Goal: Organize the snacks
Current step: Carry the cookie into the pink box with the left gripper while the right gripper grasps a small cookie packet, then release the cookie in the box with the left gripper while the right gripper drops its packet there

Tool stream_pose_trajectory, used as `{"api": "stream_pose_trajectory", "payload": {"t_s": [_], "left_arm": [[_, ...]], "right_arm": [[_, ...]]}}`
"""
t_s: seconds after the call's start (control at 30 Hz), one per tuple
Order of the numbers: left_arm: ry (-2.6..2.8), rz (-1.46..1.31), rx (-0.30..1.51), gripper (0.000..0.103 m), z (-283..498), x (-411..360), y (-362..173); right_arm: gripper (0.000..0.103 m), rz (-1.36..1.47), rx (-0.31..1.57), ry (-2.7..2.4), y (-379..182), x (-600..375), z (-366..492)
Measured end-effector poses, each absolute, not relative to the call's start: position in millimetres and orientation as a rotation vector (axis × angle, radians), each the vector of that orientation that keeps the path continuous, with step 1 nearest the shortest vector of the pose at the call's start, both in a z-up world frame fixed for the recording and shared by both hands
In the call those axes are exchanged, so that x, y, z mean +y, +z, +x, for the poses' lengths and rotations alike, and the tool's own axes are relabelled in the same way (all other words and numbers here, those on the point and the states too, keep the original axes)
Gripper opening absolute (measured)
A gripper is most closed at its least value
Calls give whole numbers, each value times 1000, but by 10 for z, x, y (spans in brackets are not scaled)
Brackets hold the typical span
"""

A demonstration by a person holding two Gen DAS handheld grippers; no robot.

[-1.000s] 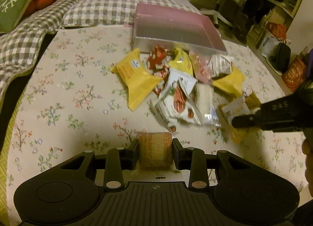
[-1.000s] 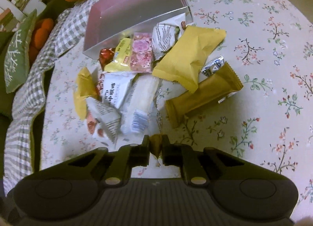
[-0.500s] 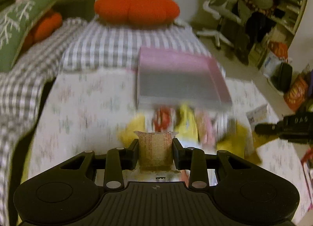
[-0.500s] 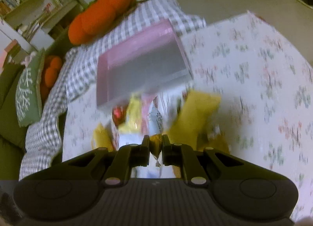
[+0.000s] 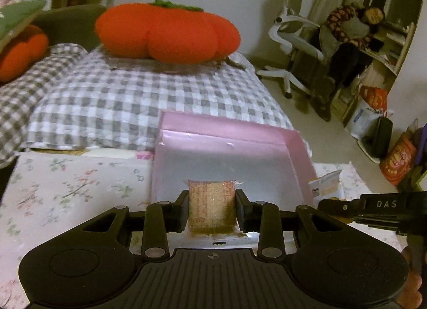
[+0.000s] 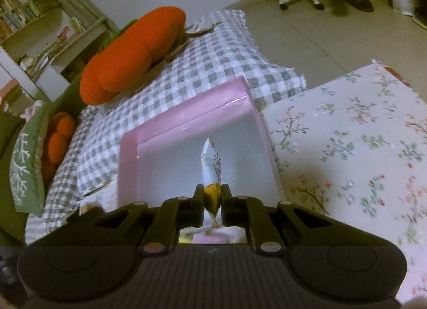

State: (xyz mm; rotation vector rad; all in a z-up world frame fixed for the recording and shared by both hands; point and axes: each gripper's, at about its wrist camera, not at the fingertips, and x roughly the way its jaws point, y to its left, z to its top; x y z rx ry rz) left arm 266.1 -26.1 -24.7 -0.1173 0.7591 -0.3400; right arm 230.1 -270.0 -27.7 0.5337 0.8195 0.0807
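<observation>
My left gripper (image 5: 212,203) is shut on a square brownish snack packet (image 5: 212,206) and holds it at the near edge of the open pink box (image 5: 232,130), whose silver inside shows no snacks. My right gripper (image 6: 212,198) is shut on a thin white and yellow snack packet (image 6: 212,164) that stands edge-on over the same pink box (image 6: 186,122). The right gripper also shows in the left wrist view (image 5: 323,203) at the box's right side, holding that packet (image 5: 324,184). The snack pile is out of view.
The box sits on a table with a floral cloth (image 6: 347,135) (image 5: 66,188). Behind it lies a grey checked cushion (image 5: 120,100) with an orange pumpkin pillow (image 5: 165,32). A white office chair (image 5: 291,42) and bags stand on the floor to the right.
Both grippers have lifted from the snack pile and moved forward to the pink box, each still holding its packet. The pile has dropped out of view.
</observation>
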Motion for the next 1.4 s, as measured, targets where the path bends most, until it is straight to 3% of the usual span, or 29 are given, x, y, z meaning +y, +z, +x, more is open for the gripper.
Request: {"api": "stream_pose_trajectory", "payload": {"t_s": [0.3, 0.7, 0.77, 0.83, 0.87, 1.03, 1.13, 1.2, 1.4], "left_arm": [[-313, -93, 867, 32, 2877, -319, -692], [-307, -109, 926, 33, 2797, -187, -744], [-303, -99, 882, 37, 2769, -174, -657], [-301, -117, 870, 48, 2774, -159, -587], [-297, -127, 867, 49, 2773, -143, -564], [-272, -126, 841, 53, 2709, -62, -375], [-257, -130, 821, 57, 2609, -8, -227], [-255, -134, 813, 59, 2525, 5, -143], [-239, -88, 827, 66, 2203, 25, 38]], "right_arm": [[10, 479, 873, 95, -515, -2602, 2537], [11, 467, 951, 113, -575, -2527, 2515], [19, 487, 941, 111, -553, -2549, 2511], [31, 505, 921, 99, -495, -2577, 2489], [37, 501, 910, 95, -456, -2588, 2475], [48, 495, 878, 81, -279, -2665, 2384], [61, 476, 858, 87, -128, -2671, 2277], [76, 448, 842, 96, -19, -2638, 2191], [87, 415, 837, 141, 216, -2500, 1953]]}}
